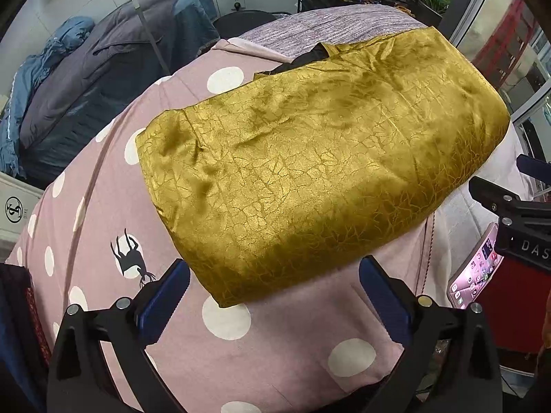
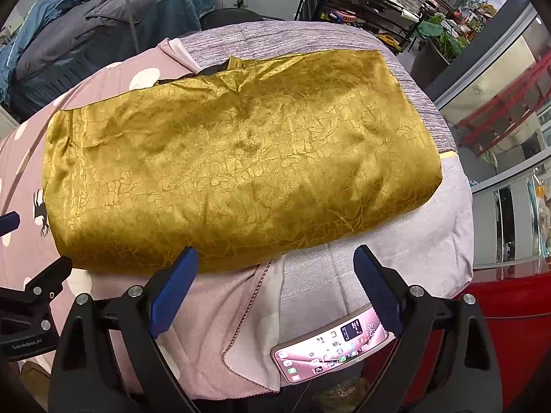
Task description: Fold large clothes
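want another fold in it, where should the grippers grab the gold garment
Take the gold garment at its near edge, one gripper toward each end, coming in low from the near side. That edge is a thick rounded fold lying right before both open grippers, left gripper and right gripper.

Folded gold garment [image 1: 310, 179], polka-dot sheet [image 1: 220, 340]

Mustard-gold garment [image 1: 310, 158] with crackled sheen, folded into a thick rectangle, lying flat on the cloth-covered table, dark lining peeking at far edge
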A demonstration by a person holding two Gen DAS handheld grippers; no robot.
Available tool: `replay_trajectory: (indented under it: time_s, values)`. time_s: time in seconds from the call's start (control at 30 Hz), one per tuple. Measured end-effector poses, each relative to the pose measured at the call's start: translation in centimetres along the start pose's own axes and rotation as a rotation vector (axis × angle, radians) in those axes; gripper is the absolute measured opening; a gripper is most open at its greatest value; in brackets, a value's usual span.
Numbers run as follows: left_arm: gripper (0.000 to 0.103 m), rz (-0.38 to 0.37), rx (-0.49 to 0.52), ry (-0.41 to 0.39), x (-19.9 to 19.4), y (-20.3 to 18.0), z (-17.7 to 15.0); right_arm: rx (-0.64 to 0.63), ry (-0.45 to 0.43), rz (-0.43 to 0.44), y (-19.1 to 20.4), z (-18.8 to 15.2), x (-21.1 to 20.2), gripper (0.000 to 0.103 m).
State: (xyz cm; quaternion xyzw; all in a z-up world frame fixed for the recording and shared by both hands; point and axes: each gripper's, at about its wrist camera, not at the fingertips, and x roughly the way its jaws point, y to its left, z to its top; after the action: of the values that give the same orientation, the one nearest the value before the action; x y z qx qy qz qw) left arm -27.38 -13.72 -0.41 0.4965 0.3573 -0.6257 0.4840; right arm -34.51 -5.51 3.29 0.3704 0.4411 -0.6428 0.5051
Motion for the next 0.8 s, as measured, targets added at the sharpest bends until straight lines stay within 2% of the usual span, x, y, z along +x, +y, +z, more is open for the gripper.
replay_trajectory:
  time_s: [0.23,0.8]
  values:
    - [0.097,-0.021,-0.006,-0.025,-0.32,0.09,-0.02,0.001,0.000,0.000,0.06,-0.05,0.01,0.090]
    - [0.097,0.037,0.042,-0.034,-0.60,-0.64,0.00,0.001,0.000,0.006,0.08,-0.06,0.16,0.090]
